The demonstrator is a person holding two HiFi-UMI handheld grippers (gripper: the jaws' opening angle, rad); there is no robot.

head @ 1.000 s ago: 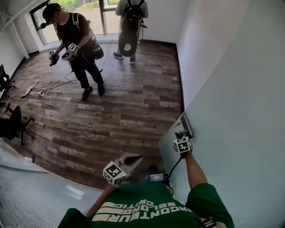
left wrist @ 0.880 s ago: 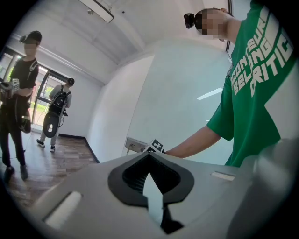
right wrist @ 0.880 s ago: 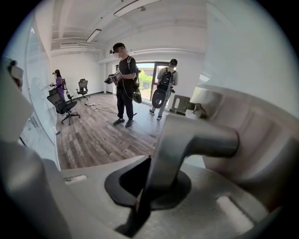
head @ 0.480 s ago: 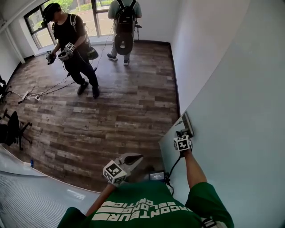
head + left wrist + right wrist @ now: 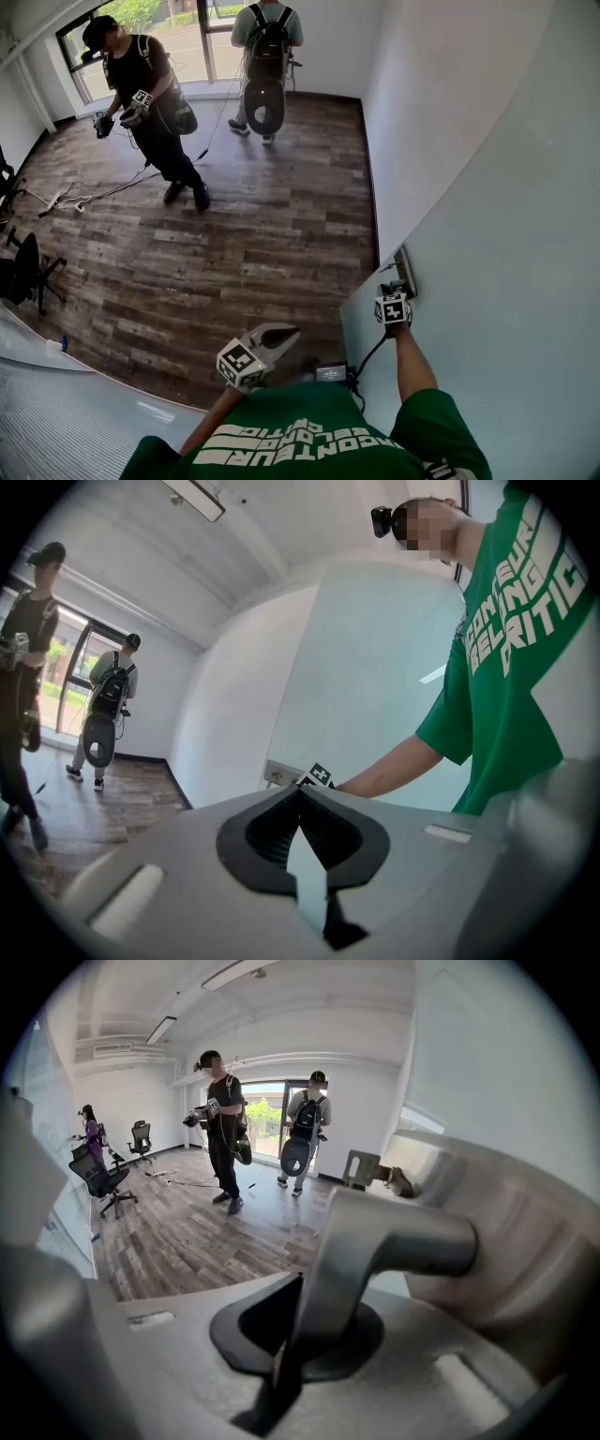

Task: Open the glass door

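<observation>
The frosted glass door (image 5: 506, 309) fills the right of the head view, its free edge standing out over the wood floor. My right gripper (image 5: 393, 290) is shut on the metal lever handle (image 5: 394, 1237), which runs across its jaws in the right gripper view, by the metal handle plate (image 5: 406, 271). My left gripper (image 5: 292, 331) hangs in front of my chest, away from the door. Its jaws (image 5: 300, 788) are shut with nothing between them. In the left gripper view the handle plate (image 5: 278, 774) and my right arm (image 5: 394, 772) show beyond the jaws.
Two people (image 5: 150, 103) (image 5: 265, 66) stand on the wood floor (image 5: 234, 244) at the far end by the windows, with cables (image 5: 84, 199) trailing left. Office chairs (image 5: 23, 267) stand at the left. A white wall (image 5: 422, 103) adjoins the door; a frosted panel (image 5: 66, 412) lies lower left.
The door's edge and handle plate have swung right and nearer to me, my right gripper going with the handle. The left gripper has hardly shifted. The people at the back moved a little.
</observation>
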